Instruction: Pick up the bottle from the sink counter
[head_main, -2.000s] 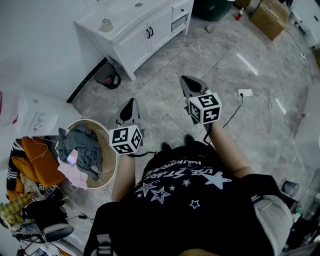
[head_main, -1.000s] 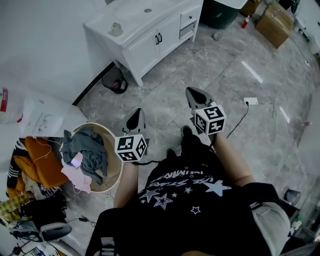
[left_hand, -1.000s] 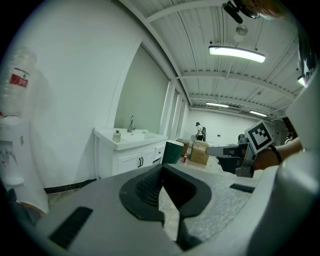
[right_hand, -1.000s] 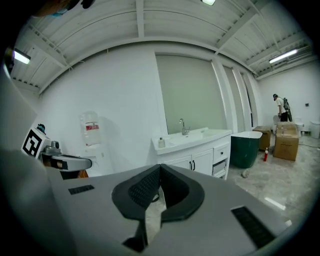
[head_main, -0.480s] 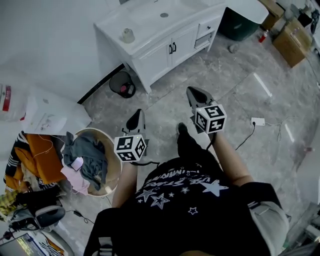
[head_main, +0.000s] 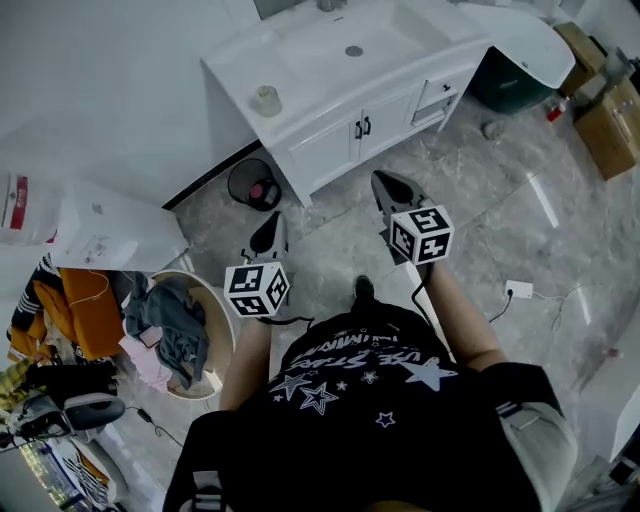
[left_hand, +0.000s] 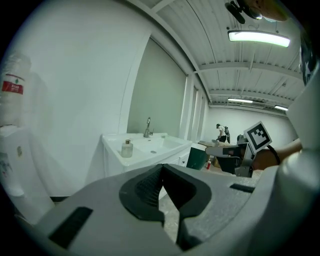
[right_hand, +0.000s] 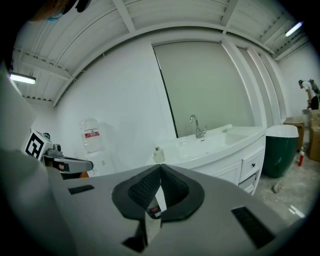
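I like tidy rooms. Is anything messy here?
Yes. Clothes hang over the basket rim at left, and a heap lies beside it. The bottle stands upright on the sink counter.

Grey marbled floor tiles (head_main: 480, 200) meet a plain white wall (head_main: 100, 90). A white sink worktop (head_main: 300, 72) with cupboards stands against it. A strip light (left_hand: 258, 38) glows overhead.

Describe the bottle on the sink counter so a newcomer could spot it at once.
Find the white sink cabinet against the wall, at the top of the head view. On its countertop, left of the basin and tap, stands the bottle: small, squat and pale with a narrower cap, alone on that flat end.
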